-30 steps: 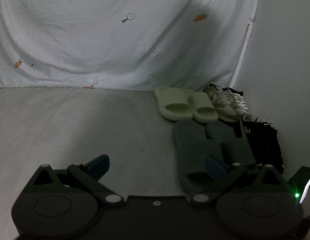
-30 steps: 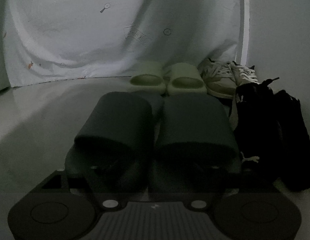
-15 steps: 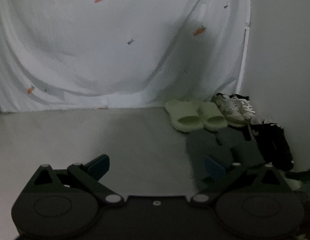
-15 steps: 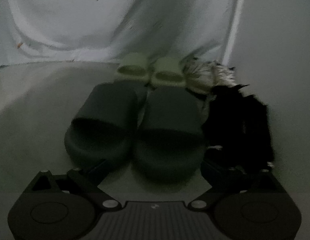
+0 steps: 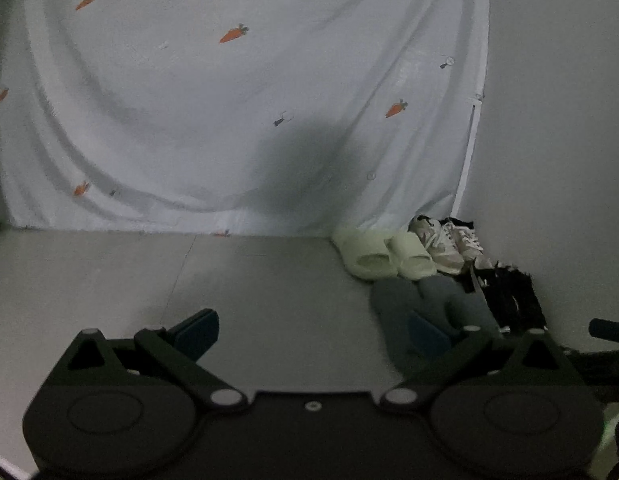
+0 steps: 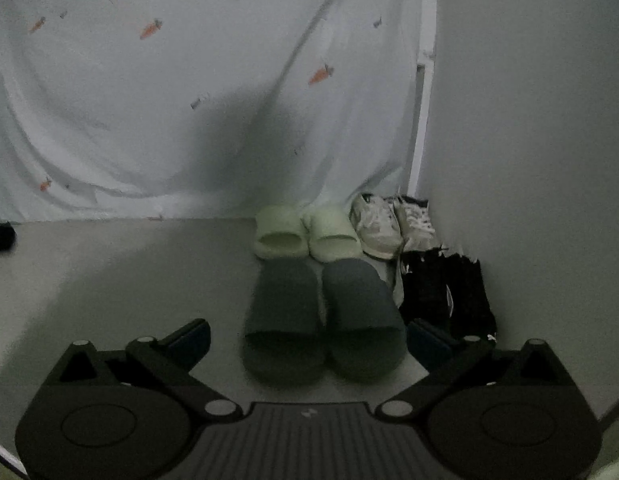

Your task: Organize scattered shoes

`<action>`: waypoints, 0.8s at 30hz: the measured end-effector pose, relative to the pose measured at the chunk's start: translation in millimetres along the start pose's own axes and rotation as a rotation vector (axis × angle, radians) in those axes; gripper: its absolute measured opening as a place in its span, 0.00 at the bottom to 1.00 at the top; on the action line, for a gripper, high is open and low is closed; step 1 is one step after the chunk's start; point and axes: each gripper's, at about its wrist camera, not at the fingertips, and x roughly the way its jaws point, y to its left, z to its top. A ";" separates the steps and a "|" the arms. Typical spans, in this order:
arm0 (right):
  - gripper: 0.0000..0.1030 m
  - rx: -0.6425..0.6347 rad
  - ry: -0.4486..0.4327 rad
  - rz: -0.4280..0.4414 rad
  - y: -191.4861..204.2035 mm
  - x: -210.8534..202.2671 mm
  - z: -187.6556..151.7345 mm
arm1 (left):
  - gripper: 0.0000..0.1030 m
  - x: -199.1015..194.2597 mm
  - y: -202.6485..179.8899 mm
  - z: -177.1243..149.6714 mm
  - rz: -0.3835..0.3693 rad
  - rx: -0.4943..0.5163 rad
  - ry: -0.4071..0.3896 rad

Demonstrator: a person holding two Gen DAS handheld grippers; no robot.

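Shoes [image 6: 323, 312] paired by wall — left gripper [image 5: 313, 330], right gripper [image 6: 309, 338] both spread, empty.

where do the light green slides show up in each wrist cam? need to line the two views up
Left wrist: light green slides sit right of centre, at the foot of the carrot-print sheet, behind the dark grey slides.
Right wrist: the same pair sits near centre, directly behind the dark grey slides.
Shared landmark: the white sneakers beside the green pair, toward the wall.
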 end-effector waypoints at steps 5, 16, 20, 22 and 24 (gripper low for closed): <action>1.00 0.068 0.022 0.023 26.3 -50.5 -16.6 | 0.99 -30.7 13.2 -23.1 0.002 0.002 0.037; 1.00 0.062 -0.006 0.019 60.1 -100.6 -41.1 | 0.99 -77.9 33.4 -53.2 0.007 0.020 0.060; 1.00 0.049 -0.022 0.018 67.9 -110.9 -45.3 | 0.99 -82.7 36.7 -55.6 0.004 0.028 0.046; 1.00 0.041 -0.027 0.016 71.0 -114.7 -46.6 | 0.99 -83.8 37.3 -56.0 0.003 0.032 0.039; 1.00 0.037 -0.029 0.015 74.1 -115.8 -47.7 | 0.99 -84.5 38.0 -57.0 0.003 0.035 0.031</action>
